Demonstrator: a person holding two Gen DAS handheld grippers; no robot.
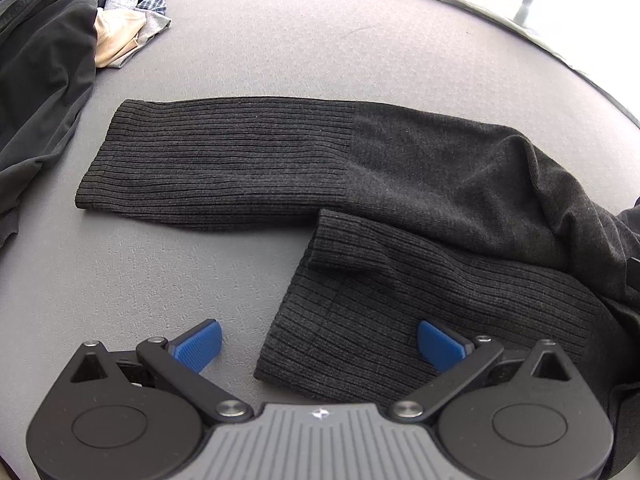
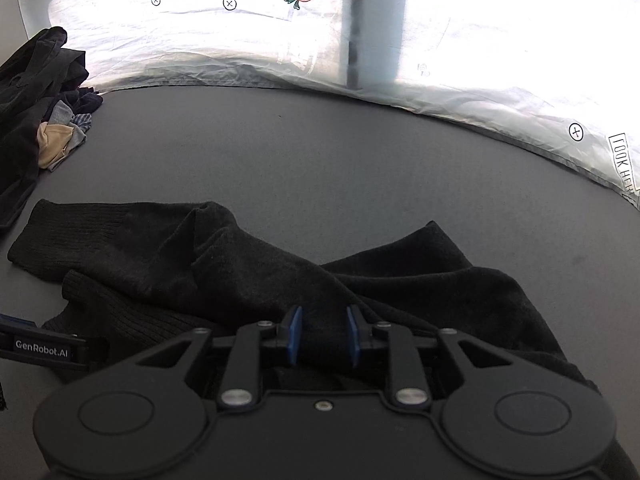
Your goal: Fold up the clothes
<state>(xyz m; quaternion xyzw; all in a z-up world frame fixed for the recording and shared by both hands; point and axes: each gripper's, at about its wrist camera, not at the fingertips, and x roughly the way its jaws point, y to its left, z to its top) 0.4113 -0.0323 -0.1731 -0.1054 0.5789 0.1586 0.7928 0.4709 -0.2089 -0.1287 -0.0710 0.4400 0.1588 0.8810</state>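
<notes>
Lying flat on the grey desk (image 1: 320, 52), a dark knit sweater (image 1: 420, 168) spreads from centre out to 3 o'clock in the left wrist view. One ribbed sleeve (image 1: 208, 164) runs toward 9 o'clock; a 2nd ribbed cuff (image 1: 340, 320) reaches down to 6 o'clock. The left tool (image 1: 318, 346) hangs over that cuff w/ jaws spread wide: its right blue pad (image 1: 436, 344) is over the knit, the left pad over bare desk, nothing pinched. In the right wrist view the right tool (image 2: 323, 336) sits at 6 o'clock over the bunched sweater body (image 2: 280, 276), pads partly apart w/ dark fabric betw. them; can't tell if they press on it. A pile of other clothes (image 2: 44, 120) lies at 10 o'clock, well apart. A white printed sheet (image 2: 240, 40) borders the desk at 12 o'clock.
</notes>
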